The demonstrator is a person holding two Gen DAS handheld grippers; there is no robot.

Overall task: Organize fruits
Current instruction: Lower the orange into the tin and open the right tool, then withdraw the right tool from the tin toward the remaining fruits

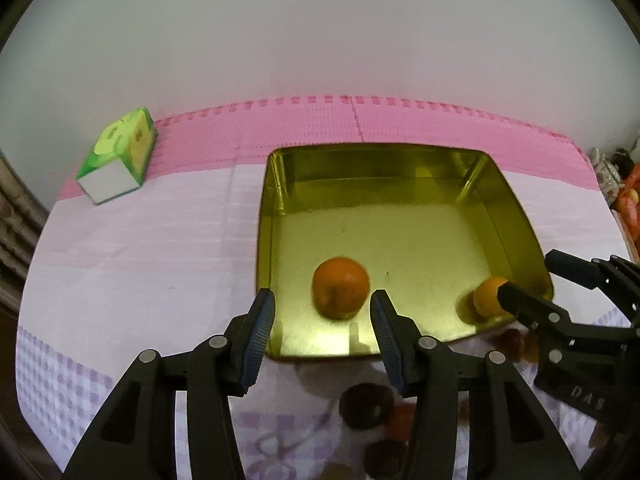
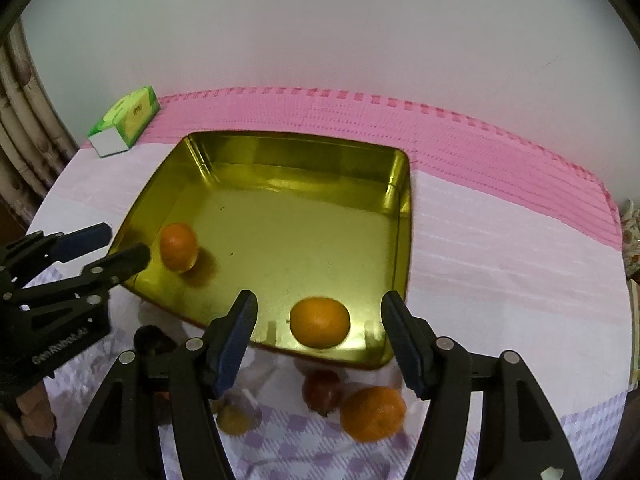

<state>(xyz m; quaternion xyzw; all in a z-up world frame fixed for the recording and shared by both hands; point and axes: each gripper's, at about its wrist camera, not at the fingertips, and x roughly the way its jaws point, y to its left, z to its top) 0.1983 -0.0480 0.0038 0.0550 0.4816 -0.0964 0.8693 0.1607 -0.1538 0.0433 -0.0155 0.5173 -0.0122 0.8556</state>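
White wall fills the upper half of both views, above a table under a pale cloth (image 1: 132,240) with a pink mat (image 1: 360,124) along its far edge. At the centre of each frame sits a gold tin tray (image 1: 400,168).

Two oranges lie inside the tray, well apart. The darker orange (image 1: 341,287) rests near the tray's front edge, just ahead of the left claw (image 1: 322,312), whose jaws are spread wide and hold nothing. The lighter orange (image 2: 320,322) sits in the tray's near corner in front of the right claw (image 2: 318,320), also spread open and empty.

Lower in the right wrist view, on the cloth outside the tray, lie another orange (image 2: 373,413), a dark red fruit (image 2: 322,394) touching it, and a blurred yellowish fruit (image 2: 235,420). A green tissue box (image 1: 118,156) stands at the upper left.
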